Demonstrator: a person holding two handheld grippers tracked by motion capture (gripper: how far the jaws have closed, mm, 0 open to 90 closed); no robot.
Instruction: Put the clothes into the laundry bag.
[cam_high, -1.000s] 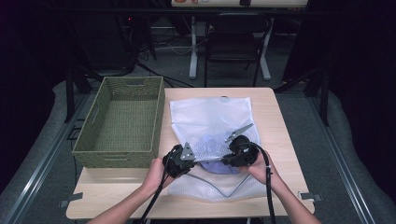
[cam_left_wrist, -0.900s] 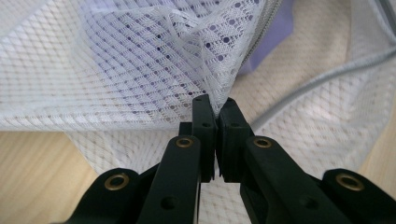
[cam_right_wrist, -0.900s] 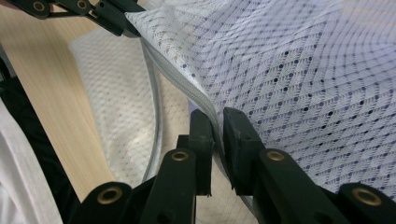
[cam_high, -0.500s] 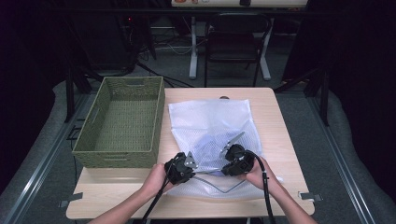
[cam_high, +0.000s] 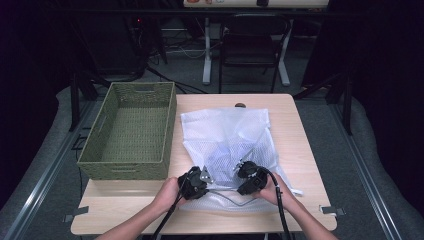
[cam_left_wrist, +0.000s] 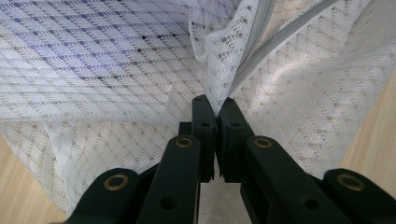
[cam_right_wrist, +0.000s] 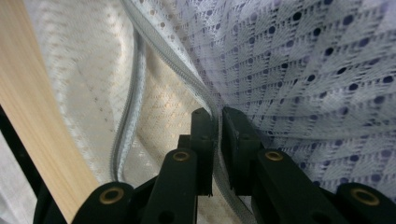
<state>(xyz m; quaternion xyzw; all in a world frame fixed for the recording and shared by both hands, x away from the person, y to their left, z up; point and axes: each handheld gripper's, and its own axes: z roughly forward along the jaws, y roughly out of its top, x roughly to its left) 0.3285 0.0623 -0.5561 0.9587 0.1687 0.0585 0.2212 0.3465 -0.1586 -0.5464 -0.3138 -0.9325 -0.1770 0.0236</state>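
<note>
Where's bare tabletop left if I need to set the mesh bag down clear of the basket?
Bare table runs as a strip right of the white mesh bag, and another along the near edge under the forearms. A narrower patch lies behind the bag at the far edge. The left side is crowded: the green basket fills it, nearly touching the bag. Left gripper and right gripper both pinch the bag's near edge.

The high view looks forward and down from above the near side of the desk (cam_high: 300, 150), taking in its whole top. Each tool's camera looks along its own jaws, very close to the white mesh bag (cam_high: 225, 135), which all three views share.
</note>
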